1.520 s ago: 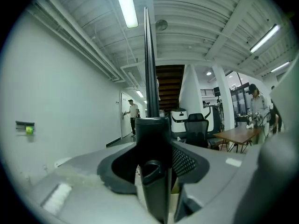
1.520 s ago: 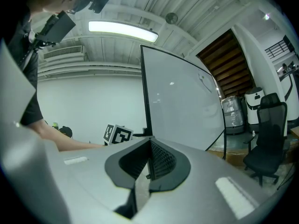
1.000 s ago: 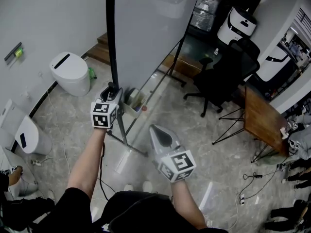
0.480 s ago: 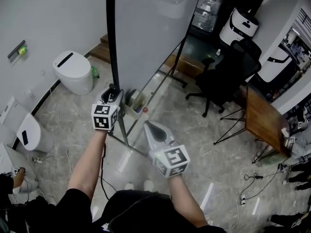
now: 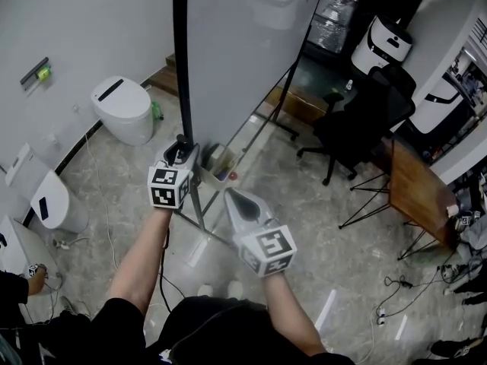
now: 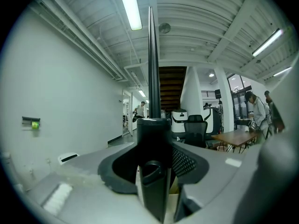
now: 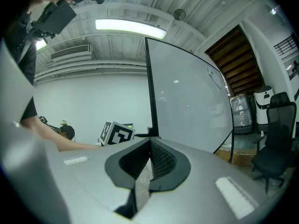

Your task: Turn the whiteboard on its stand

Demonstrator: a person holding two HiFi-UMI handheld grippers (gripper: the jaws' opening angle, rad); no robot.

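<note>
The whiteboard (image 5: 243,44) stands upright on its wheeled stand, with its black side frame (image 5: 181,59) running down to my left gripper (image 5: 181,149). In the left gripper view the jaws are shut on that black frame (image 6: 152,78), which rises straight up from between them; the left gripper (image 6: 153,125) holds it near the board's lower corner. My right gripper (image 5: 232,196) hangs lower and to the right, beside the stand's post, shut with nothing in it. From the right gripper (image 7: 150,141) I see the board's face (image 7: 187,101) and the left gripper's marker cube (image 7: 117,134).
A pen tray (image 5: 217,162) hangs at the board's lower edge above the stand's leg (image 5: 199,219). White toilets (image 5: 125,109) (image 5: 49,200) sit by the left wall. An office chair (image 5: 358,124) and a wooden table (image 5: 418,188) stand to the right. Cables lie on the floor.
My right gripper has drifted a little to the left, closer to the stand. The left gripper has kept its hold on the frame.
</note>
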